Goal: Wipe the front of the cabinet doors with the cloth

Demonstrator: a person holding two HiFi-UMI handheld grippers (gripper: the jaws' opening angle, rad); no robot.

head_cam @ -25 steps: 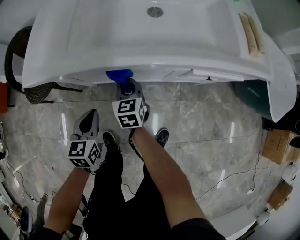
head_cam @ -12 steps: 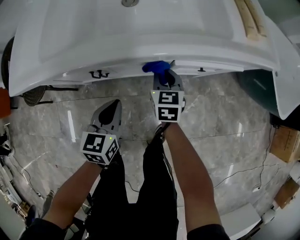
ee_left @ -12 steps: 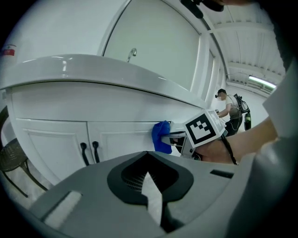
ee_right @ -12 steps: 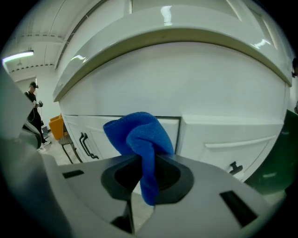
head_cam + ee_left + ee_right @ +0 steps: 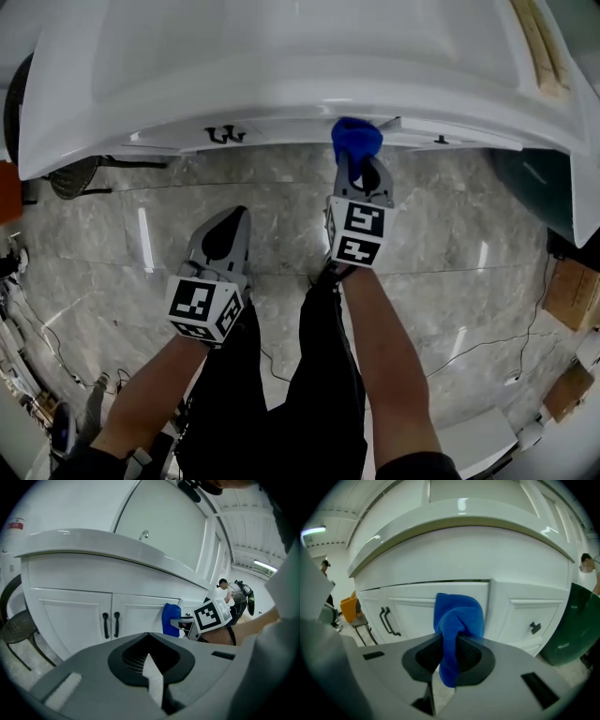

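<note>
Clamping cloth (image 5: 457,620), prob. against door (image 5: 417,623)

Bright, even light, glare streaks on glossy floor (image 5: 450,244), fisheye bending, dark corners in gripper views.

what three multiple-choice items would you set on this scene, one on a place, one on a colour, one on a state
1. Where is the cloth? A in a bucket; B held at the cabinet doors; C hung on a wall hook.
2. What colour is the cloth? A blue; B yellow; C white.
3. The right gripper is: A open and empty; B shut with nothing in it; C shut on the cloth.

Answers: 1 B, both gripper views show it at the white door fronts. 2 A, it is blue in every view. 3 C, the right gripper view shows the jaws pinching the cloth between them.
</note>
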